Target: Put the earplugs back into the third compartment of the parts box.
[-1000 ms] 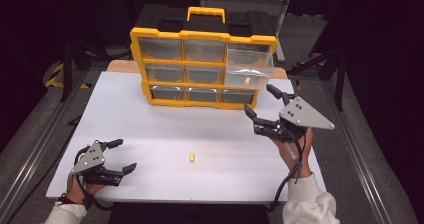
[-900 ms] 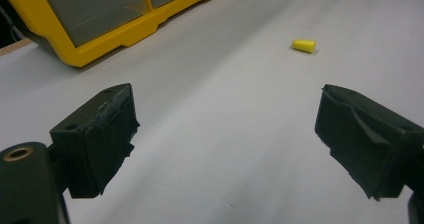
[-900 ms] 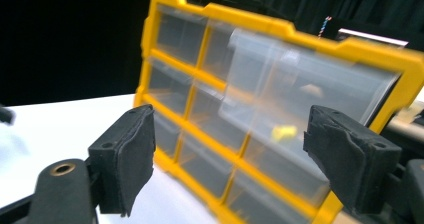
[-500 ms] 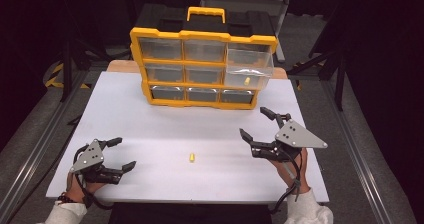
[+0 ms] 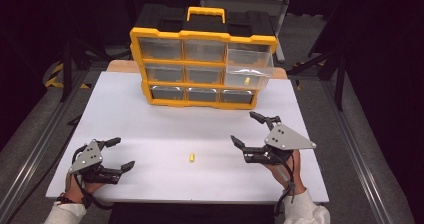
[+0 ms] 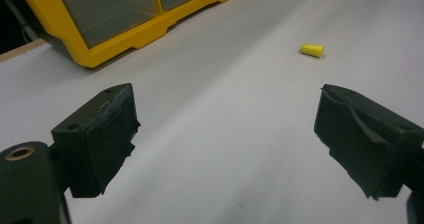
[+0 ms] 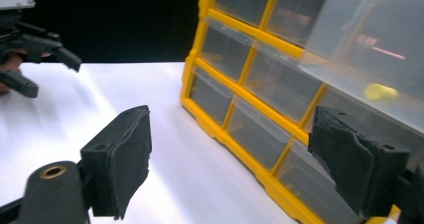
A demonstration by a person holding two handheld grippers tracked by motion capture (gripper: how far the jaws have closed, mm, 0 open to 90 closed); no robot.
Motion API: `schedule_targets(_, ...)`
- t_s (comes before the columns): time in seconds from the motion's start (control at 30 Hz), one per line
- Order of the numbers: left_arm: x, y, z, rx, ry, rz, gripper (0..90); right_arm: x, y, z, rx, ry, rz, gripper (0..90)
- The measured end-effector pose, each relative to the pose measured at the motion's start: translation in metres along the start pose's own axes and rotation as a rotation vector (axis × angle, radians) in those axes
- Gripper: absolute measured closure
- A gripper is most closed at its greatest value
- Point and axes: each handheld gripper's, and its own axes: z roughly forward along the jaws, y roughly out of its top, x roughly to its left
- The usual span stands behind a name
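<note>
One yellow plug remains on the table as the right gripper, lowered from the open drawer, spreads empty jaws for it.

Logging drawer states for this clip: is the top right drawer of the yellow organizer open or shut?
Open. The top right drawer juts forward from the yellow organizer, unlike its flush neighbours, with a small yellow piece inside.

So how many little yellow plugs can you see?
2: one yellow plug lies on the white table, one sits inside the pulled-out drawer. Other drawers may hide more.
</note>
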Motion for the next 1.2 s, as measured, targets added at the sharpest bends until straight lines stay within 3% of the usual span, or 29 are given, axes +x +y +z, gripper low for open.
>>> schedule_targets(0.17,0.000,0.000,-0.002,0.001,0.007,-0.002,11.4,0.007,0.000,0.007,0.026,0.050,-0.025,19.0)
schedule_targets(0.2,0.000,0.000,-0.002,-0.001,0.006,-0.004,11.6,0.011,-0.001,0.011,0.040,0.104,-0.028,21.1)
schedule_targets(0.23,0.000,0.000,-0.002,-0.001,0.006,-0.004,11.7,0.011,-0.001,0.011,0.040,0.104,-0.028,21.1)
schedule_targets(0.27,0.000,0.000,-0.001,0.003,0.005,-0.001,11.8,0.017,-0.002,0.016,0.063,0.161,-0.034,21.8)
schedule_targets(0.33,0.000,0.000,-0.001,0.002,0.002,-0.002,11.8,0.020,-0.003,0.018,0.069,0.180,-0.034,21.9)
schedule_targets(0.37,-0.001,0.000,-0.001,0.004,0.003,0.000,11.8,0.025,-0.006,0.023,0.080,0.221,-0.023,22.5)
schedule_targets(0.4,-0.001,0.000,-0.001,0.005,0.000,0.003,11.9,0.034,-0.012,0.033,0.110,0.295,-0.012,22.6)
schedule_targets(0.5,-0.003,0.001,-0.001,0.008,-0.003,0.012,11.9,0.044,-0.016,0.042,0.150,0.311,-0.038,22.4)
schedule_targets(0.53,-0.004,0.001,-0.001,0.008,-0.007,0.014,12.2,0.052,-0.023,0.053,0.183,0.360,-0.035,22.4)
schedule_targets(0.67,-0.005,0.001,0.001,0.010,-0.018,0.018,12.2,0.059,-0.032,0.065,0.235,0.369,-0.047,22.0)
schedule_targets(0.87,-0.005,0.000,-0.001,0.005,-0.035,0.015,12.7,0.057,-0.048,0.085,0.291,0.394,-0.037,23.6)
schedule_targets(0.93,-0.005,0.000,-0.001,0.006,-0.040,0.020,12.7,0.056,-0.057,0.102,0.330,0.435,-0.015,23.6)
schedule_targets(0.97,-0.005,0.000,-0.001,0.007,-0.042,0.022,12.7,0.056,-0.057,0.102,0.330,0.435,-0.015,23.6)
schedule_targets(1.07,-0.003,0.000,0.000,0.013,-0.043,0.022,12.7,0.056,-0.059,0.115,0.354,0.472,-0.051,26.5)
schedule_targets(1.13,-0.003,0.001,0.001,0.017,-0.043,0.025,12.7,0.053,-0.064,0.127,0.363,0.510,-0.013,29.5)
schedule_targets(1.2,-0.003,0.001,0.001,0.017,-0.045,0.026,12.9,0.054,-0.068,0.134,0.395,0.535,-0.020,32.7)
